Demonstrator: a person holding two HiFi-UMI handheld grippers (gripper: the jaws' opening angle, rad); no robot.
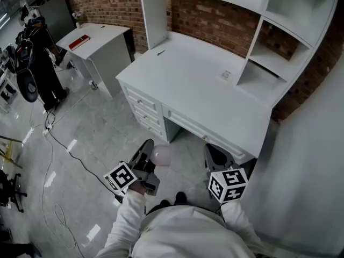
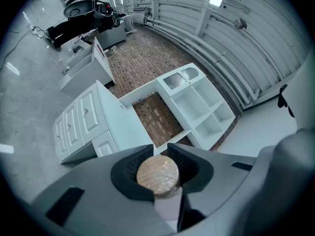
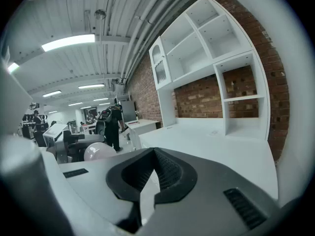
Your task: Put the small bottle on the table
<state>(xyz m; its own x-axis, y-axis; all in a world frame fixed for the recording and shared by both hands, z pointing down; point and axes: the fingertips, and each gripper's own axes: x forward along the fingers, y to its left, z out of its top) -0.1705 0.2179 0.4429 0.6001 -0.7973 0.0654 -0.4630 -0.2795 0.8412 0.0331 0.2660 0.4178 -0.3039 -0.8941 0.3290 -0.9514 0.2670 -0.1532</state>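
The small bottle (image 1: 160, 155) has a pale pink round body and a cork top (image 2: 157, 175). My left gripper (image 1: 146, 160) is shut on it: in the left gripper view the dark pads (image 2: 129, 168) press on the cork from both sides. I hold it over the floor, in front of the white desk (image 1: 199, 85) and below its top. My right gripper (image 1: 216, 156) hangs beside it at the desk's front edge, shut, with nothing between its jaws. In the right gripper view, the bottle (image 3: 100, 151) shows at the left, beyond my right gripper (image 3: 155, 154).
A white hutch with open shelves (image 1: 279, 42) stands on the desk's back right. A small white table (image 1: 99, 36) with a red item is at far left. A person in dark clothes (image 1: 40, 63) stands beyond it. Cables (image 1: 59, 144) lie on the floor.
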